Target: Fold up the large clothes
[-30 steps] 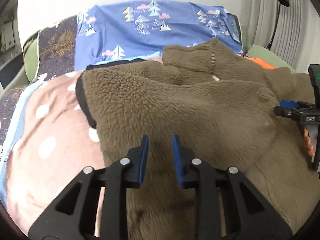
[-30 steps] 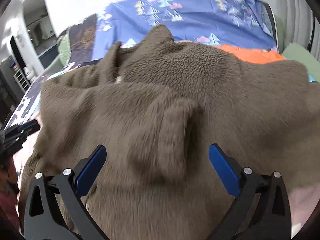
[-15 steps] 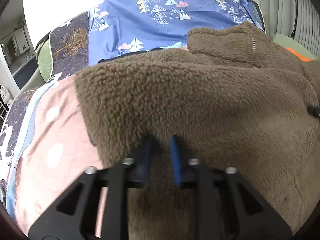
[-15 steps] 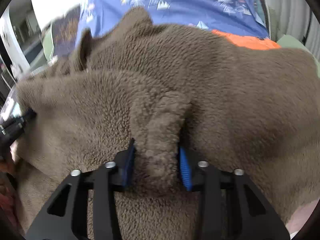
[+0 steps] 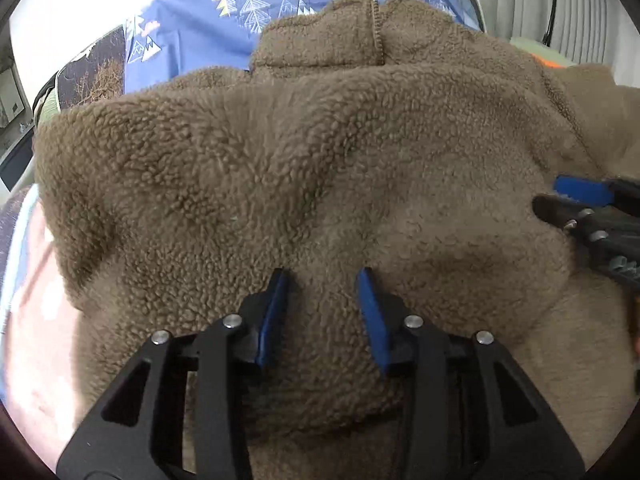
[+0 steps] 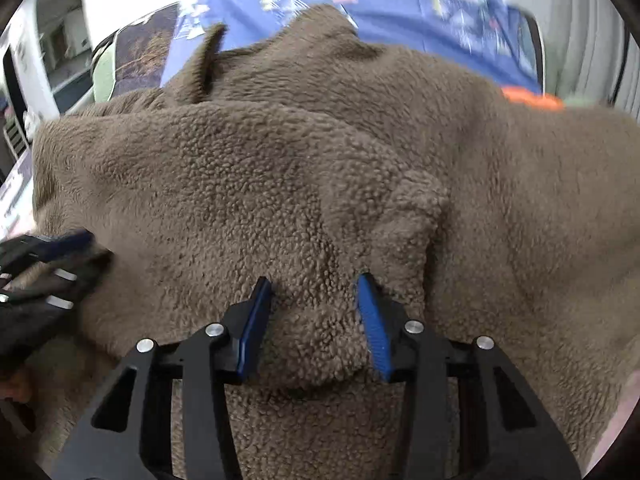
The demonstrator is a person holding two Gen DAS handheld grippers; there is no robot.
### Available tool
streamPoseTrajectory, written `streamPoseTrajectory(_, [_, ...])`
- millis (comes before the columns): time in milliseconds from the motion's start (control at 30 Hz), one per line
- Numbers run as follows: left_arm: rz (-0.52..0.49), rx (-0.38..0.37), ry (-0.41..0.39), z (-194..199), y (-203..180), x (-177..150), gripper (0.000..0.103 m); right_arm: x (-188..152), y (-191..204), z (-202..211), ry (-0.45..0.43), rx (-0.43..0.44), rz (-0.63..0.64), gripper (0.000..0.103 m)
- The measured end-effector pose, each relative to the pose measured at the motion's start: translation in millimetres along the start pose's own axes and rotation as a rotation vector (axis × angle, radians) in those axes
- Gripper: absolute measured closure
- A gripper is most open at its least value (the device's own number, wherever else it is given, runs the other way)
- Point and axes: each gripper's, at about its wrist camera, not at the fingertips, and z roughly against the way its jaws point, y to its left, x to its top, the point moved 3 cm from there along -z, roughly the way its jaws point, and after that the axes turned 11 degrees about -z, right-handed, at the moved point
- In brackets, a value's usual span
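Observation:
A large brown fleece jacket (image 5: 320,140) with a zipped collar (image 5: 376,28) lies spread over the bed and fills both views. My left gripper (image 5: 322,276) is pushed into its near folded edge. Its jaws are opening, with fleece between the pads but not clamped. My right gripper (image 6: 314,280) is closing, and its blue pads squeeze a raised ridge of the fleece jacket (image 6: 280,180). The right gripper (image 5: 560,196) shows at the right edge of the left wrist view. The left gripper (image 6: 86,246) shows at the left edge of the right wrist view.
A blue sheet with tree prints (image 5: 240,12) covers the far end of the bed. A pink spotted cover (image 5: 36,320) lies at the left under the jacket. An orange cloth (image 6: 532,100) peeks out at the far right. A wall and curtain stand behind.
Both grippers came down onto the fleece. The right jaws went from wide open to pinching a ridge of it. The left jaws widened from a narrow gap and sank into the fabric.

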Motion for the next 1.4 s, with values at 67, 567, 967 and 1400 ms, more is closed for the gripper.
streamPoseTrajectory(67, [0.043, -0.028, -0.023, 7, 8, 2, 0.061, 4, 0, 15, -0.015, 0.041, 0.02, 0.056])
streamPoseTrajectory(567, [0.015, -0.012, -0.037, 8, 2, 1, 0.059, -7, -430, 244, -0.378, -0.006, -1.027, 0.042])
streamPoseTrajectory(967, [-0.038, -0.056, -0.152, 72, -20, 24, 0.046, 11, -478, 214, -0.383, 0.059, -1.125, 0.058])
streamPoseTrajectory(1400, [0.124, -0.156, -0.208, 99, 14, 19, 0.045, 104, -245, 263, -0.506, 0.353, -0.495, 0.102])
